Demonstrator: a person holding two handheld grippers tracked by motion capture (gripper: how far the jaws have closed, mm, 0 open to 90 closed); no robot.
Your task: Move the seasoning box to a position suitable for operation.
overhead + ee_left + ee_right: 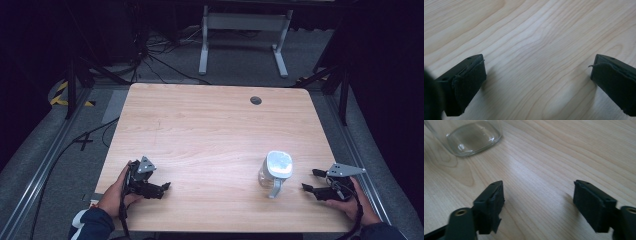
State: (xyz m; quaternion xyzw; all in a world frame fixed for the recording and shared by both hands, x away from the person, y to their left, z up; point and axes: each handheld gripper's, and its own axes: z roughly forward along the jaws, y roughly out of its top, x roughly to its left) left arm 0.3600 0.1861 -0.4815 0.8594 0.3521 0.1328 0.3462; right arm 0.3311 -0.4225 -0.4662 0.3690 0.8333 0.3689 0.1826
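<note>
While both hands rest at near table edge: left gripper low over bare wood, jaws spread wide, nothing between. Right gripper likewise gaping, empty, aimed toward glass jug. Jug upright, grey lid on, handle toward near edge, near right gripper, apart from it.

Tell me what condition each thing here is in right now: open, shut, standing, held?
Glass pitcher: upright on the table, white lid on, handle toward the person, held by nothing.
Left gripper: open, nothing between its fingers, low over bare wood.
Right gripper: open, holding nothing, apart from the pitcher.
Table: bare apart from the pitcher.
</note>
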